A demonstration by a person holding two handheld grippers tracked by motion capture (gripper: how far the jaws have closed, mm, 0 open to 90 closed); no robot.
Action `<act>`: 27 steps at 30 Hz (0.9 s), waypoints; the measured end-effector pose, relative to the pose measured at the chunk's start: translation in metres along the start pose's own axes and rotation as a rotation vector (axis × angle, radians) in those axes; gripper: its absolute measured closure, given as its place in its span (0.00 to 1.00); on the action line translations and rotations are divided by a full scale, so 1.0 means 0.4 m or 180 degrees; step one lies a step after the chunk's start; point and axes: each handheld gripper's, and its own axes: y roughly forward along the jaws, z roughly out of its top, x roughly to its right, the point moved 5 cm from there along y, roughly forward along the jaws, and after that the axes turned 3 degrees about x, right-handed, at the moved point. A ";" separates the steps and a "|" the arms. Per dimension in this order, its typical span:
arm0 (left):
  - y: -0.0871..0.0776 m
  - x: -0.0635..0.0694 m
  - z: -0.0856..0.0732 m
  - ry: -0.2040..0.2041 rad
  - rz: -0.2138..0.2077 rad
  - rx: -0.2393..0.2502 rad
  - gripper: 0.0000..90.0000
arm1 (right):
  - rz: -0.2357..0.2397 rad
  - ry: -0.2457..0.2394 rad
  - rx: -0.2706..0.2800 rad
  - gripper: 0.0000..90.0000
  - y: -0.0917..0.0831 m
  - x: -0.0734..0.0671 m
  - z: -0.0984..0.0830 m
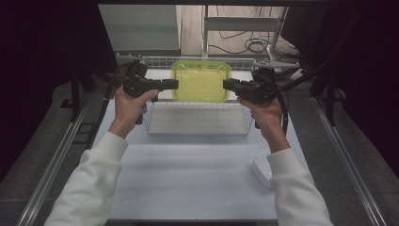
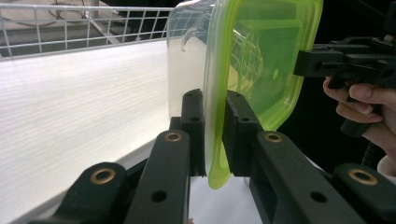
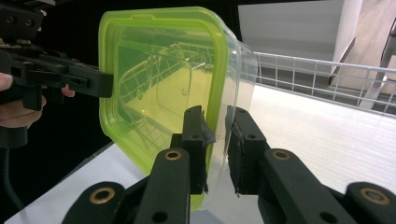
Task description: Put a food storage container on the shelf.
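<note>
Two claws, left (image 1: pixel 173 84) and right (image 1: pixel 227 84), one in each of a person's two hands. One clear container with a green lid (image 1: pixel 201 80). One wire basket (image 1: pixel 197 123). One white worktop (image 1: pixel 188 179). One pale tub (image 1: pixel 261 170) at the worktop's right edge.

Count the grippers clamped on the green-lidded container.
2. The left gripper is shut on the container's left edge, and the right gripper is shut on its right edge, holding it above the wire basket.
</note>
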 end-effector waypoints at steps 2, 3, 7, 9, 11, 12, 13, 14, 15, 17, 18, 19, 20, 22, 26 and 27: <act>0.003 -0.007 0.004 -0.0024 -0.0005 -0.0007 0.90 | -0.0004 0.0018 -0.0011 0.86 0.005 0.004 0.004; 0.006 -0.012 0.007 -0.0041 -0.0006 -0.0012 0.90 | -0.0006 0.0037 -0.0030 0.86 0.011 0.008 0.009; 0.020 -0.032 0.010 -0.0126 -0.0009 -0.0046 0.90 | -0.0002 0.0110 -0.0086 0.86 0.029 0.023 0.016; 0.027 -0.043 0.010 -0.0165 -0.0009 -0.0076 0.90 | 0.0005 0.0148 -0.0117 0.86 0.039 0.032 0.016; 0.037 -0.057 0.010 -0.0217 -0.0003 -0.0111 0.90 | 0.0020 0.0241 -0.0164 0.87 0.054 0.046 0.012; 0.037 -0.057 0.010 -0.0217 -0.0003 -0.0111 0.90 | 0.0020 0.0241 -0.0164 0.87 0.054 0.046 0.012; 0.041 -0.063 0.010 -0.0240 -0.0004 -0.0129 0.90 | 0.0028 0.0274 -0.0183 0.87 0.059 0.052 0.010; 0.045 -0.068 0.009 -0.0262 -0.0001 -0.0143 0.90 | 0.0027 0.0299 -0.0210 0.87 0.064 0.056 0.008; 0.053 -0.079 0.008 -0.0309 0.0006 -0.0173 0.90 | 0.0031 0.0354 -0.0244 0.87 0.076 0.066 0.005; 0.058 -0.085 0.007 -0.0337 0.0001 -0.0187 0.90 | 0.0040 0.0405 -0.0273 0.87 0.084 0.072 0.003; 0.060 -0.089 0.007 -0.0359 -0.0006 -0.0195 0.90 | 0.0041 0.0420 -0.0283 0.87 0.086 0.075 0.002; 0.067 -0.097 0.008 -0.0415 -0.0010 -0.0200 0.90 | 0.0052 0.0445 -0.0281 0.87 0.090 0.079 0.002; 0.067 -0.097 0.008 -0.0415 -0.0010 -0.0200 0.90 | 0.0060 0.0480 -0.0285 0.87 0.093 0.083 0.002; 0.073 -0.103 0.009 -0.0458 -0.0025 -0.0204 0.90 | 0.0069 0.0535 -0.0291 0.87 0.098 0.091 0.002; 0.083 -0.116 0.008 -0.0526 -0.0026 -0.0247 0.90 | 0.0068 0.0565 -0.0334 0.87 0.106 0.100 0.001; 0.086 -0.122 0.007 -0.0543 -0.0025 -0.0259 0.90 | 0.0074 0.0580 -0.0354 0.87 0.108 0.101 0.001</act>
